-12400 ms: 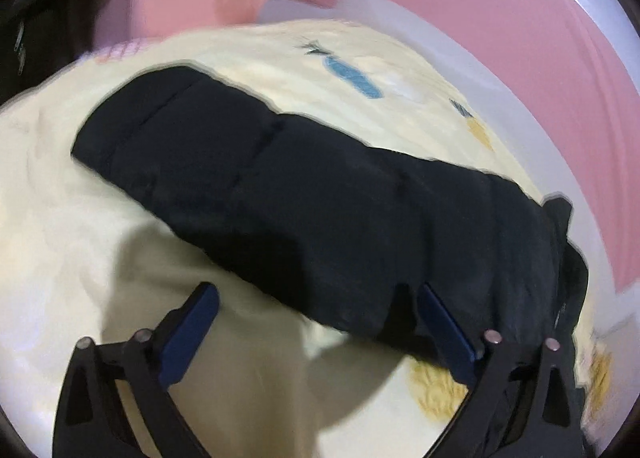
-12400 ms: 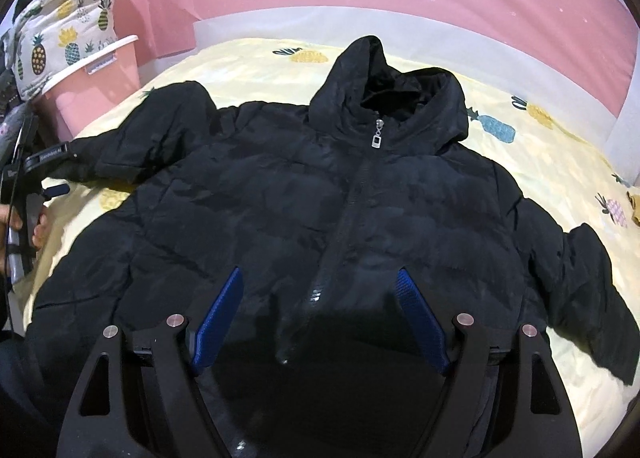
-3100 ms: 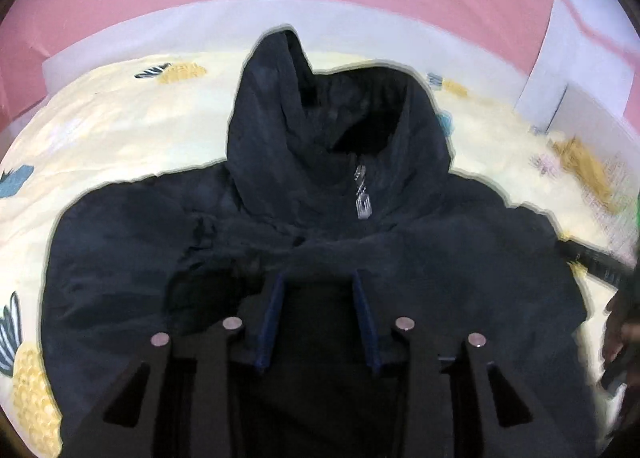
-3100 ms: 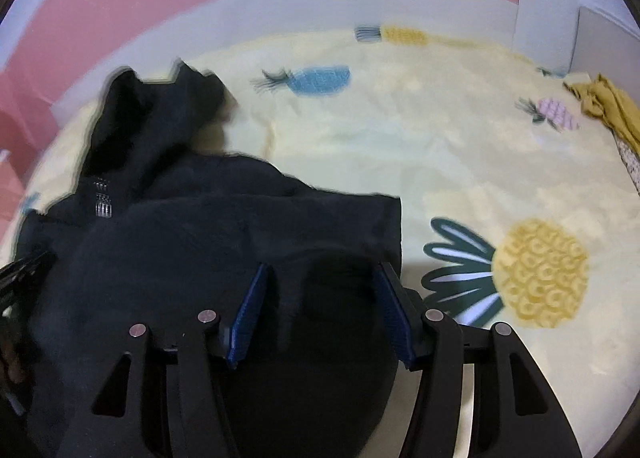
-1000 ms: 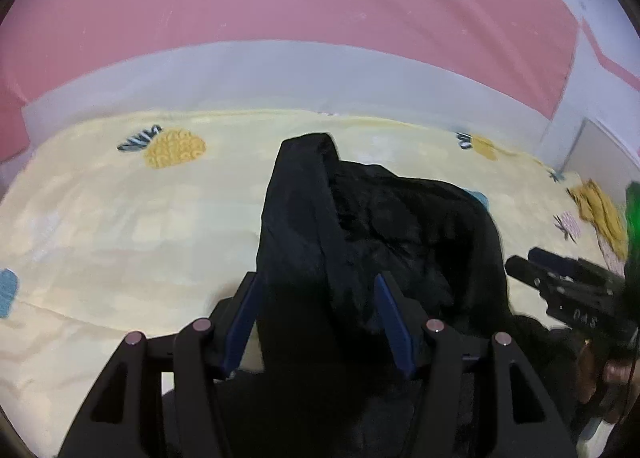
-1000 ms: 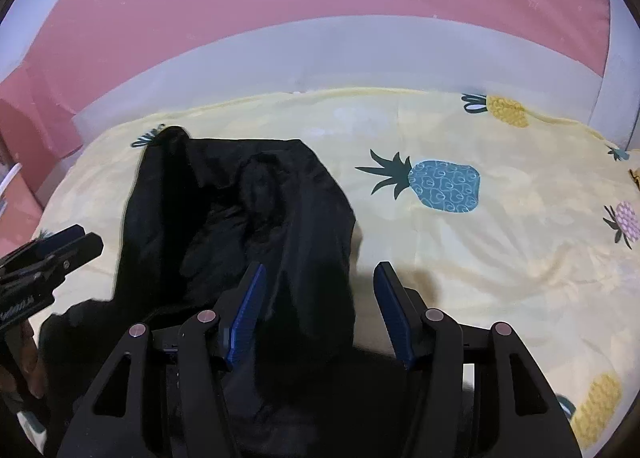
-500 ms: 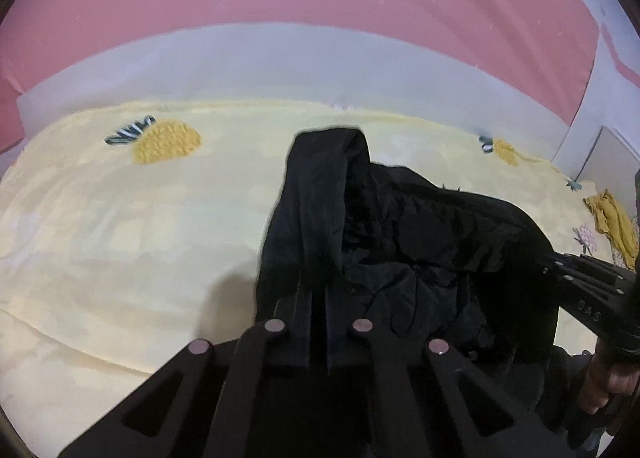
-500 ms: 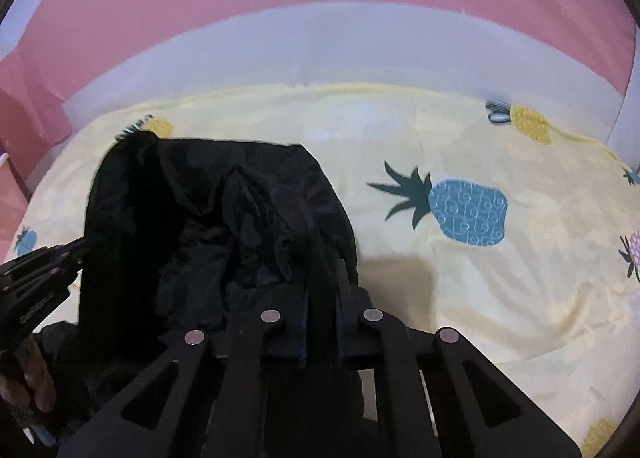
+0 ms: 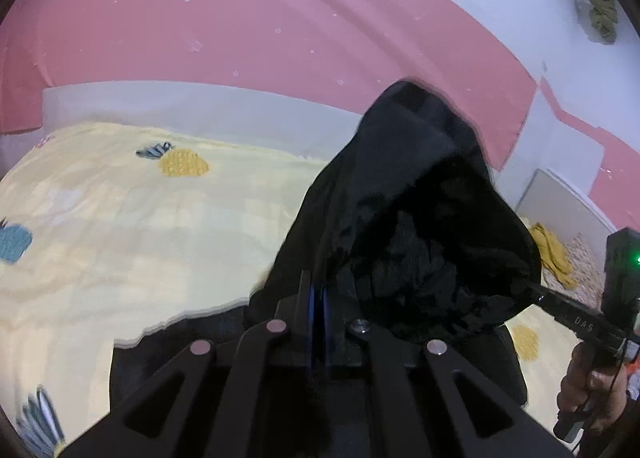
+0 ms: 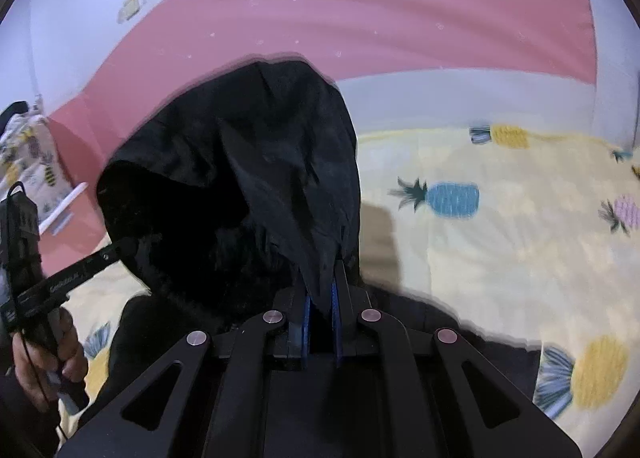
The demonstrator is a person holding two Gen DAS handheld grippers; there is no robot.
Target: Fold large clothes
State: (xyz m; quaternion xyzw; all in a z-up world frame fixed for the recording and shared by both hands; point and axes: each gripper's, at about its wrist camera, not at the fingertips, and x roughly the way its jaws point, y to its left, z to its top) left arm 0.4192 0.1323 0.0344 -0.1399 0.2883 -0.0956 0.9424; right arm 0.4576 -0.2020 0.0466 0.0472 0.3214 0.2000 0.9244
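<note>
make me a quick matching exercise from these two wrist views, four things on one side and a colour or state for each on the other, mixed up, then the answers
Things:
1. hood of the black jacket
2. left gripper
3. bedsheet
4. wall hanging behind the bed

Colour or state:
A. pink with small stars
B. lifted off the bed, pinched at both sides
C. pale yellow with pineapple prints
D. shut on the hood's edge

Pairs: 1-B, 2-D, 3-C, 4-A

The right gripper is shut on the hood's other edge.

Both claws closed onto the hood point(image 9: 408, 177), hood lifted off the bedsheet point(image 9: 120, 225)
</note>
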